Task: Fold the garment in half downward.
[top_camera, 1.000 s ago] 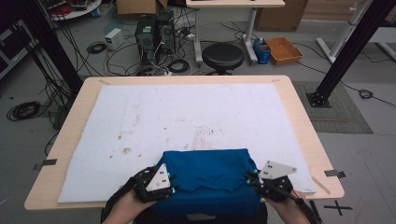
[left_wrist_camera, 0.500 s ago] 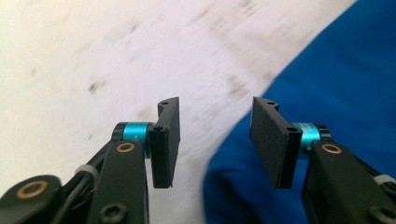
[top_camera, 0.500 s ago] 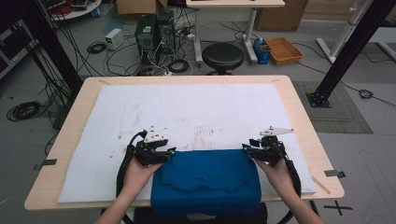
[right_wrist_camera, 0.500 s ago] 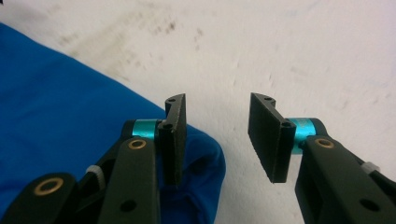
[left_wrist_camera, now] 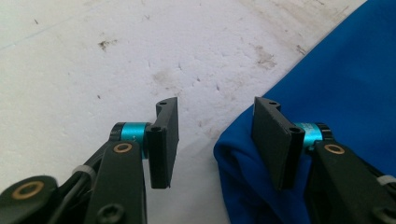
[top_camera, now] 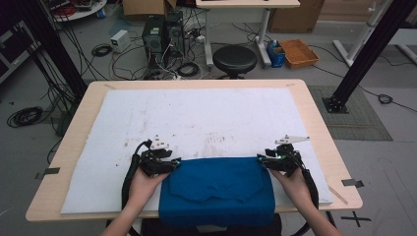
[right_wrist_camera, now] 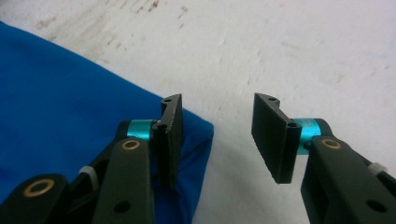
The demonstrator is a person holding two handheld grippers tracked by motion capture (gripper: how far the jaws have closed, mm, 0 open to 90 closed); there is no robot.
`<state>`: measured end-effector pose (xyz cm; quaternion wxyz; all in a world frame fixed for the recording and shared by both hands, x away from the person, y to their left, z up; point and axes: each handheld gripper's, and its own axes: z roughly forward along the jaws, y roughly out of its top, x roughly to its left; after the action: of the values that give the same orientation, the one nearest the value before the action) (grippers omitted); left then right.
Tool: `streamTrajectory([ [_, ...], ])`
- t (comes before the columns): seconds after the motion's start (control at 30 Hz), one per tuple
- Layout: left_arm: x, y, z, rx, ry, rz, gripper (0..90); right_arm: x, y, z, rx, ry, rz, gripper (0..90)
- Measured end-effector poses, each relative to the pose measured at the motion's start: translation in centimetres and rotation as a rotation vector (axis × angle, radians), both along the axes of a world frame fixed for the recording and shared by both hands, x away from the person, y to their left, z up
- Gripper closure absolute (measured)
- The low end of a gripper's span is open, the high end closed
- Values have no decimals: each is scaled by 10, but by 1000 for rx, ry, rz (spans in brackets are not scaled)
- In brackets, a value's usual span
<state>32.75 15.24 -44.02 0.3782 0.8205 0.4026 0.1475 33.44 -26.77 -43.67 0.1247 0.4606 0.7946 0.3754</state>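
Note:
A folded blue cloth lies at the near edge of the white mat, hanging a little over the table's front. My left gripper is at the cloth's far left corner and my right gripper at its far right corner. In the left gripper view the jaws have just been opening; the gripper stands open, with the blue cloth bunched under the right jaw and not pinched. In the right gripper view the jaws have likewise been opening; the gripper is open, the blue cloth lying beneath its left jaw.
The stained white mat covers most of the wooden table. Beyond the table stand a black stool, computer cases with floor cables, and an orange tray. A black frame post rises at the right.
Both hands carried the cloth's edge away from the person and laid it flat. The jaws of both grippers have spread and let go of the cloth's corners.

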Motion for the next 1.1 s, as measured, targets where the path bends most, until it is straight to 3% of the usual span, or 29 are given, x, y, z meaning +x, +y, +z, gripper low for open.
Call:
streamTrajectory([
  [0.1, -2, 1, -2, -11, 14, 4, 516, 2, 1, -7, 0, 38, 11, 557],
  [0.13, -3, 2, -3, -18, 21, 2, 526, 1, 1, -7, 3, 31, 11, 598],
  [0.2, -5, 2, -4, -57, 34, -19, 638, 1, 1, -7, 23, 48, 45, 731],
  [0.3, -8, -1, -4, -44, 12, -47, 787, -2, 4, -6, 7, 26, 71, 817],
  [0.4, -7, -1, -2, -37, 1, -58, 828, -2, 4, -4, -5, 6, 79, 840],
  [0.53, 1, 2, 1, -65, -3, -61, 839, 4, 0, 2, 17, -5, 72, 843],
  [0.6, 7, 1, 6, -61, -25, -66, 840, 10, -1, 5, 21, -20, 68, 843],
  [0.77, 35, -6, 16, -14, -81, -67, 841, 34, 4, 16, -26, -57, 67, 843],
  [0.93, 68, -7, 16, -22, -69, -34, 840, 66, 9, 23, -84, -73, 58, 843],
  [1.1, 92, -7, 12, -1, -55, -16, 840, 90, 8, 23, -80, -65, 46, 842],
])
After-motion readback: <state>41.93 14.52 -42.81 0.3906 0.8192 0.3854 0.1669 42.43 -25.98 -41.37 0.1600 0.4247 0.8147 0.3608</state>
